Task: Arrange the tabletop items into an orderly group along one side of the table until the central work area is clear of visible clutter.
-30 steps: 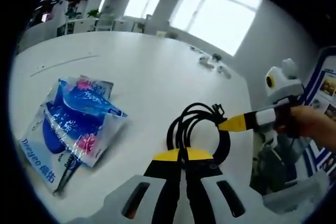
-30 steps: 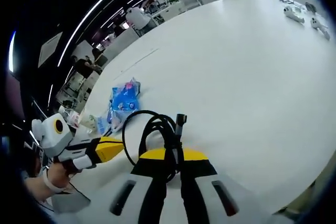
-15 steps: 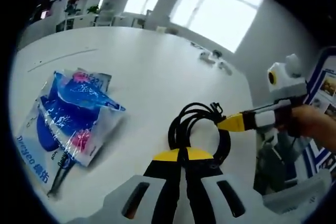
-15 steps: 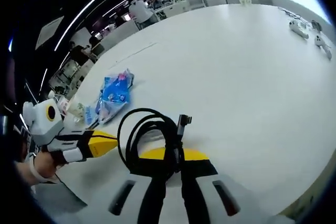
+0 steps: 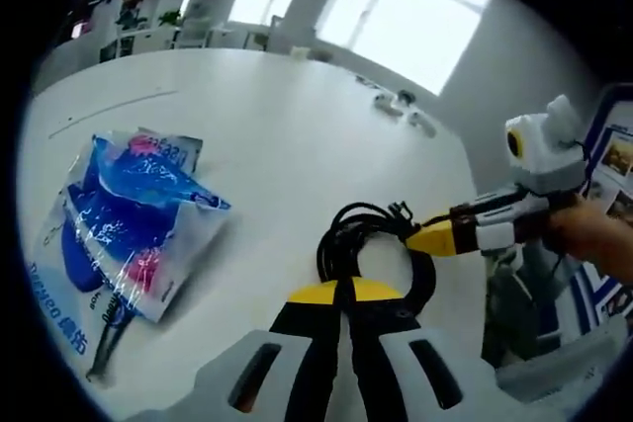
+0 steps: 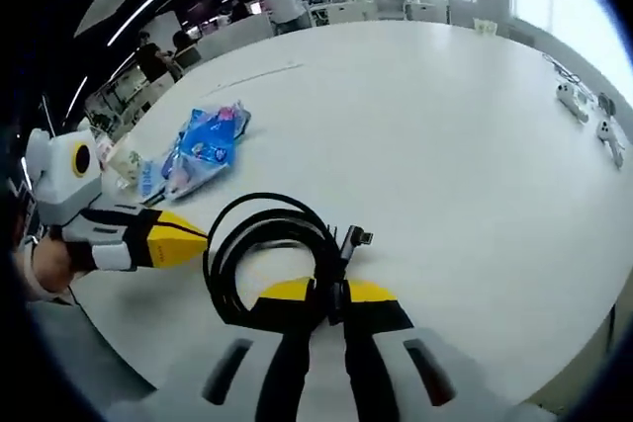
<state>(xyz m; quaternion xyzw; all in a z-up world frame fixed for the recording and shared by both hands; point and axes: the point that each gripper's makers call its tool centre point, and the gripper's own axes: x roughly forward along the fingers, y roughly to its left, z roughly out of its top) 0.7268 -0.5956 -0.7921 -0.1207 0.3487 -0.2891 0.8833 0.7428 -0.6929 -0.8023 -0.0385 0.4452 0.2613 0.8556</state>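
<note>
Jaws of both grippers closed on one coiled black cable [image 6: 272, 254]: right gripper [image 6: 323, 289] pinches its near loop, left gripper [image 5: 346, 289] the opposite side, probably to keep the coil bundled for transport. Blue snack packet [image 5: 124, 219] lies on the white table [image 5: 287, 135], left of the cable.

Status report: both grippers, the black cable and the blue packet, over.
Right gripper shut on coiled black cable. Left gripper shut, empty. Blue packet on white table, apart from cable.
</note>
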